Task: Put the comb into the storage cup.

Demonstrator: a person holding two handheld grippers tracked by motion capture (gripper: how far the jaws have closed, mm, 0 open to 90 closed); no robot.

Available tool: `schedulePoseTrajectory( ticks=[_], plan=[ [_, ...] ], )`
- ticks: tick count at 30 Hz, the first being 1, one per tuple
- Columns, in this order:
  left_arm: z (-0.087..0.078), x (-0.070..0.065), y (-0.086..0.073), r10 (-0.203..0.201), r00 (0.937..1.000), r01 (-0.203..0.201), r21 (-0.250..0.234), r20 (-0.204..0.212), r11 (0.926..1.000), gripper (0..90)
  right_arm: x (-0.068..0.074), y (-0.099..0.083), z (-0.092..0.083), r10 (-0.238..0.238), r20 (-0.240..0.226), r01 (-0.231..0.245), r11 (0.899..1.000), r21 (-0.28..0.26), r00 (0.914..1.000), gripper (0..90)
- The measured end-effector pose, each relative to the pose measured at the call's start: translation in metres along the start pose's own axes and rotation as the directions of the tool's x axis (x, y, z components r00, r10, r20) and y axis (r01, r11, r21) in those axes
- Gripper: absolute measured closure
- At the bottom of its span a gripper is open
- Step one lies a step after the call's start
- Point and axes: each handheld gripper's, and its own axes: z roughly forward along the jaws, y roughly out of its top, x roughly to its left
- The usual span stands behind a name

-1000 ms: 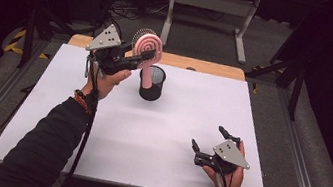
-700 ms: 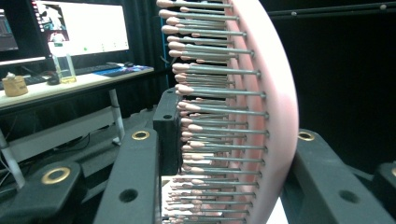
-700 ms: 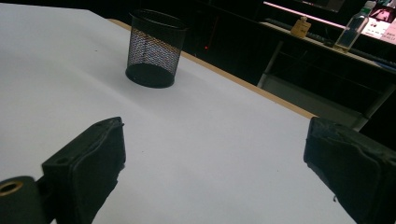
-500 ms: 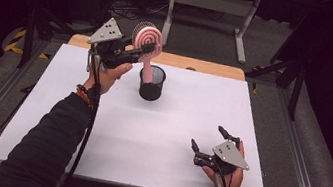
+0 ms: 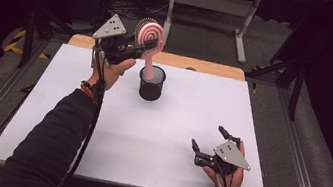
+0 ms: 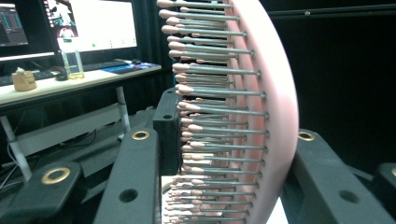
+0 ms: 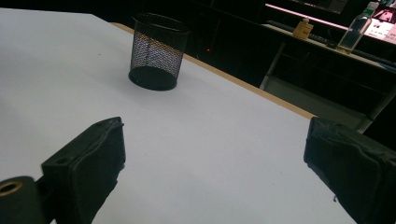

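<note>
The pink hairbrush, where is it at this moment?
In the high view the pink hairbrush is at the far left of the table, clamped by its head in the left gripper, its handle pointing down into the black mesh cup.

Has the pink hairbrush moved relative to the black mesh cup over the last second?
Yes. The pink hairbrush, clamped in the left claw, has risen a little against the mesh cup; its handle end now sits higher at the cup's mouth.
</note>
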Motion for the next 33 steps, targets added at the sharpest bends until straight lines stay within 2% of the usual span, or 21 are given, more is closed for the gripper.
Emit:
schedulePoseTrajectory(
  ticks=[2, 6, 12, 19, 20, 25, 27, 33],
  plan=[
    [0.001, 0.001, 0.0, -0.002, 0.9999, 0.002, 0.002, -0.014, 1.0, 62.7, 0.0, 0.0, 0.0, 0.0, 0.0, 0.0, 1.0, -0.001, 1.0, 6.3],
    [0.005, 0.004, -0.002, -0.002, 1.0, 0.002, -0.002, -0.009, 1.0, 62.7, 0.0, 0.0, 0.0, -0.001, -0.002, 0.001, 1.0, -0.002, 1.0, 6.2],
    [0.015, 0.006, -0.005, 0.01, 0.9997, -0.01, 0.015, -0.023, 0.9998, 62.7, 0.0, 0.0, 0.0, -0.001, -0.005, 0.001, 1.0, 0.0, 1.0, 6.3],
    [0.025, 0.009, -0.011, 0.001, 0.9993, 0.0, 0.024, -0.036, 0.9997, 62.8, 0.0, 0.0, -0.001, -0.002, -0.007, 0.002, 1.0, -0.002, 1.0, 6.3],
    [0.027, 0.01, -0.012, 0.004, 0.9991, -0.003, 0.037, -0.043, 0.9993, 62.7, 0.0, 0.0, -0.001, 0.0, -0.006, 0.0, 1.0, -0.002, 1.0, 6.3],
    [0.035, 0.016, -0.019, -0.006, 0.9984, 0.009, 0.049, -0.056, 0.9988, 62.8, 0.0, 0.0, 0.0, -0.003, -0.01, 0.003, 1.0, -0.002, 0.9999, 6.3],
    [0.038, 0.018, -0.022, -0.024, 0.9982, 0.027, 0.048, -0.054, 0.9985, 62.7, 0.0, 0.0, 0.0, -0.003, -0.011, 0.003, 1.0, 0.0, 0.9999, 6.3],
    [0.047, 0.024, -0.031, -0.032, 0.9968, 0.037, 0.07, -0.074, 0.9968, 62.8, 0.001, 0.0, 0.0, -0.009, -0.017, 0.009, 1.0, 0.001, 0.9998, 6.3]
  ],
)
